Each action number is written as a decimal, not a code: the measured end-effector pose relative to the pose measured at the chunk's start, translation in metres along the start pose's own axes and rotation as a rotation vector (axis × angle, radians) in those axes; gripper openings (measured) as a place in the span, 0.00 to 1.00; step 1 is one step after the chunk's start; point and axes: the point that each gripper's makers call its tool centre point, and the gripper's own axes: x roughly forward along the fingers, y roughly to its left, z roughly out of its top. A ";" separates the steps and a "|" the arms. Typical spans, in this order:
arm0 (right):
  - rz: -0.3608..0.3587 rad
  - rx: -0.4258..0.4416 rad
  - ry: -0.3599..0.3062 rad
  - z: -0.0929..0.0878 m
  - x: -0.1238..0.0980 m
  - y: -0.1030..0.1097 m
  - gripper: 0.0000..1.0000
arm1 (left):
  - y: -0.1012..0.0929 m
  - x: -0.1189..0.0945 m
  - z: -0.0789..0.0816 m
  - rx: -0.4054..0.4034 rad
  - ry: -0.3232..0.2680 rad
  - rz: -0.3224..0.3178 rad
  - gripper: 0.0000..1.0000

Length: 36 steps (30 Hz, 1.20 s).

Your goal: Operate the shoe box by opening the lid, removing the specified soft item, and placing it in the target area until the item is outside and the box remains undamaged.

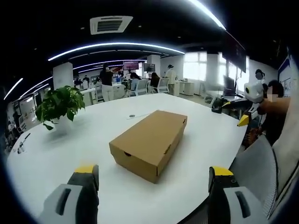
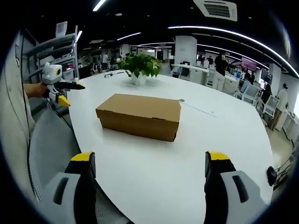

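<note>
Both your tools wide open, empty: left tool point(image 1: 153, 179), right tool point(image 2: 150, 168). Shoe box point(image 1: 148, 143) lid closed on counter point(image 1: 93, 140). Pry hard and you'll likely tear the cardboard.

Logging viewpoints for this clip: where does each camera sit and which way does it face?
Left gripper view: rides the left hand-held gripper, facing the closed box on the table; right hand-held gripper at right.
Right gripper view: rides the right hand-held gripper, facing the box; left hand-held gripper at left.
Shared: box, table, plant.
</note>
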 end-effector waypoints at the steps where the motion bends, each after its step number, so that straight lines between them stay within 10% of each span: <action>1: 0.006 -0.004 0.002 0.001 0.002 -0.001 0.92 | 0.000 0.001 0.000 -0.007 -0.002 0.004 1.00; 20: 0.103 -0.082 0.003 0.016 0.036 -0.029 0.85 | 0.009 0.018 0.008 -0.061 -0.044 0.153 0.99; 36: 0.240 -0.188 0.032 0.023 0.078 -0.041 0.76 | 0.006 0.049 -0.006 -0.064 0.046 0.182 0.84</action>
